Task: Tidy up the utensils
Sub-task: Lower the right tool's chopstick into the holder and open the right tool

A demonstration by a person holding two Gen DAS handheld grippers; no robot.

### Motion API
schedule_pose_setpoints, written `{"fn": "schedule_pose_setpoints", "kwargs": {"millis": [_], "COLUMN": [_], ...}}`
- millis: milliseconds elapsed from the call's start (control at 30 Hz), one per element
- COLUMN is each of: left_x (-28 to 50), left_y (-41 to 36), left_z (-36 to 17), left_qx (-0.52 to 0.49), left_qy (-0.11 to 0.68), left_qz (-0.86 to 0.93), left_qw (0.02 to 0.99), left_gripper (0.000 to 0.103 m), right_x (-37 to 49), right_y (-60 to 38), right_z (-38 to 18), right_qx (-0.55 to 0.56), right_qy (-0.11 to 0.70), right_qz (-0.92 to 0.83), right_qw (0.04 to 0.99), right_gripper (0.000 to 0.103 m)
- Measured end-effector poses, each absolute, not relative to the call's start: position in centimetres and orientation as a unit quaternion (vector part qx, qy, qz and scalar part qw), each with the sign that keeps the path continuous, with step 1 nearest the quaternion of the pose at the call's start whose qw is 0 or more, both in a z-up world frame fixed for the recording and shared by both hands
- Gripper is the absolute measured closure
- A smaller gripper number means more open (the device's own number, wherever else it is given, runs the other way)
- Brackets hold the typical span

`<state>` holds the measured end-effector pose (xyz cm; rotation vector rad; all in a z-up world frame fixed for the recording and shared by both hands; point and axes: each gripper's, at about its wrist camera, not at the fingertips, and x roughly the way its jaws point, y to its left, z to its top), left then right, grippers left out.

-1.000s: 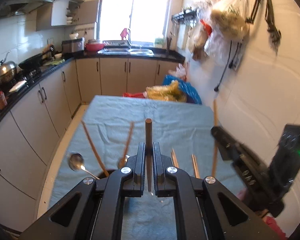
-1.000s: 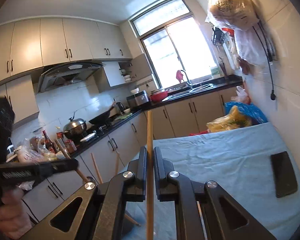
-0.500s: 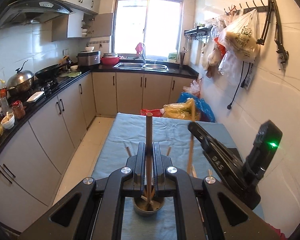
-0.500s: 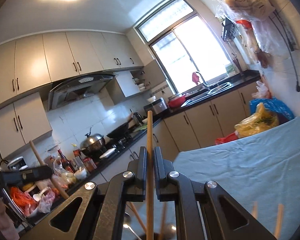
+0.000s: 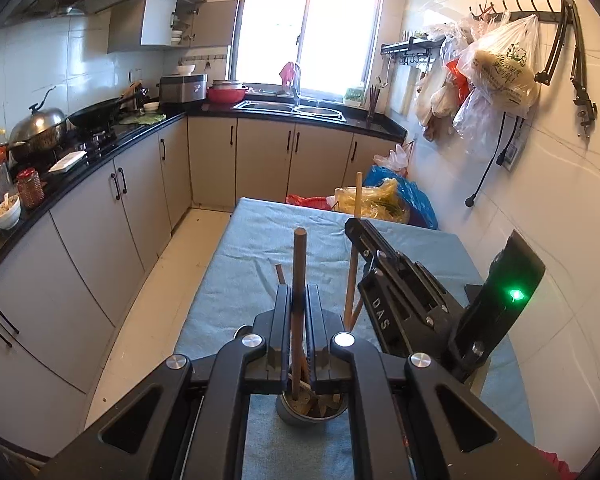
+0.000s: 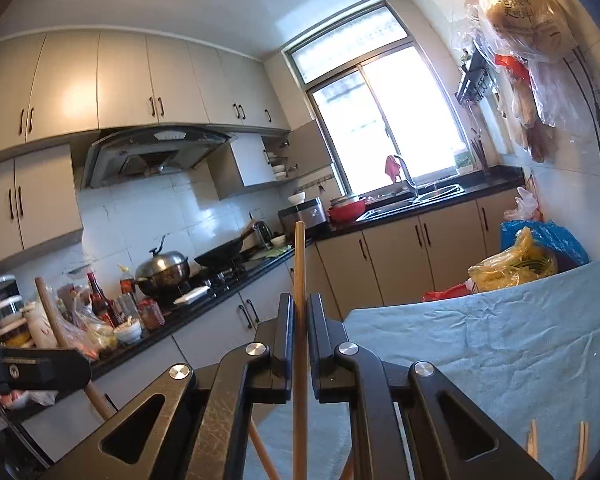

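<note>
My left gripper (image 5: 299, 296) is shut on a dark brown chopstick (image 5: 299, 256), held upright with its lower end inside a metal utensil cup (image 5: 296, 414) on the blue table cloth (image 5: 252, 240). My right gripper (image 6: 300, 304) is shut on a light wooden chopstick (image 6: 299, 260), also upright. In the left wrist view the right gripper (image 5: 354, 226) stands just right of the cup with its chopstick (image 5: 352, 280) pointing down beside it. In the right wrist view the left gripper (image 6: 80, 368) and its stick (image 6: 48, 312) show at the left edge.
Two more chopsticks (image 6: 556, 446) lie on the cloth at the lower right of the right wrist view. Filled plastic bags (image 5: 380, 200) sit past the table's far end. Kitchen cabinets (image 5: 112, 216) run along the left; a tiled wall (image 5: 540, 220) is on the right.
Both grippers have tilted up and moved back over the cup. The left chopstick's tip has gone down into the cup, and the right gripper has come closer beside it.
</note>
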<state>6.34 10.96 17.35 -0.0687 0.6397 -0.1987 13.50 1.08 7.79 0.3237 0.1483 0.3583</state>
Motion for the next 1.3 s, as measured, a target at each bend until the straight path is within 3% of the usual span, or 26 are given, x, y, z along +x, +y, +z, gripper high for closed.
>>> {"fn": "schedule_pose_setpoints", "kwargs": {"millis": [633,1067,1300], "left_x": [7.7,8.6,8.9], "left_y": [11.2,11.2,11.8], "left_z": [14.7,12.7,12.2], "left_qx": [-0.043,-0.048,-0.051], "left_qy": [0.338,0.357,0.355], "left_qz": [-0.099,-0.084,-0.076], "left_qw": [0.935,0.929,0.930], "left_gripper": [0.097,0.097,0.097], "right_x": [9.2,10.7,10.3], "right_y": [0.1,0.0,-0.4], "right_z": [6.1,3.7,3.7], "right_qx": [0.097,0.116,0.130], "right_qy": [0.087,0.176,0.180], "right_qz": [0.198,0.209,0.209], "right_qw": [0.972,0.955,0.952], "right_gripper": [0.095,0.093,0.068]}}
